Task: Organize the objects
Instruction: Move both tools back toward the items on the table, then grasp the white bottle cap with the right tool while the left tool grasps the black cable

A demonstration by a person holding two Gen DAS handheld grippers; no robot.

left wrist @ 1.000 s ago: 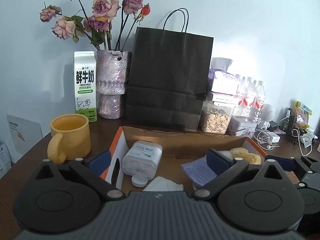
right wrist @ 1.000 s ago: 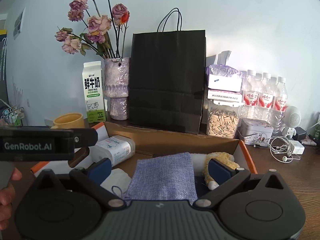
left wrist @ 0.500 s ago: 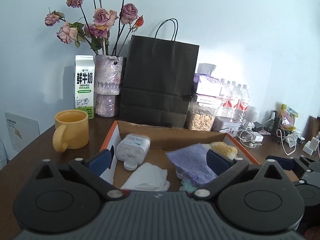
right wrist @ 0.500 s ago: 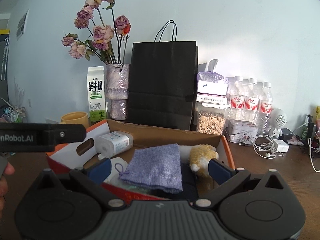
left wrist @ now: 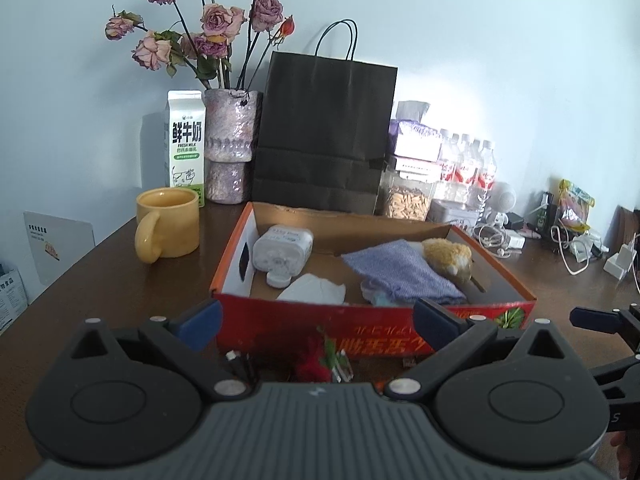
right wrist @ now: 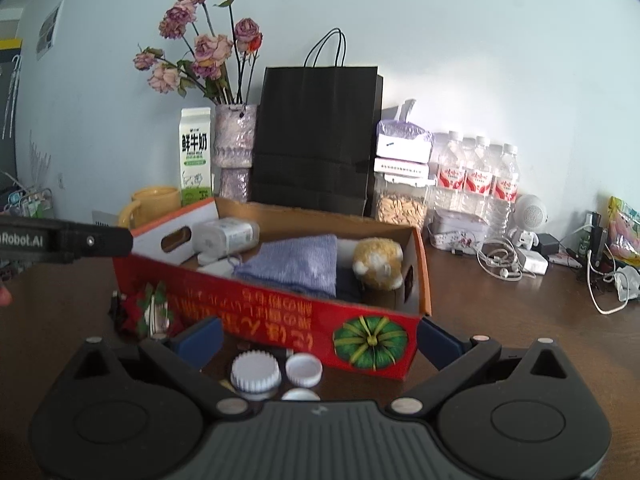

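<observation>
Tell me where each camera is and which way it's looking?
Left wrist: on the left hand-held gripper, low at the table's near edge, facing the box front and wall; its own open fingers show, the right hand-held gripper at right.
Right wrist: on the right hand-held gripper, further right, facing the box's right corner, caps below; its open fingers show, the left one at left.
Shared: box, bag, flowers.

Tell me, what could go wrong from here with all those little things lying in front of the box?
The bottle caps lie loose between the right gripper's open fingers; a careless reach could knock them across the table. The red rose ornament sits tight against the red box, so pinching it might shove the box. The yellow mug stands near the box and could get bumped.
</observation>
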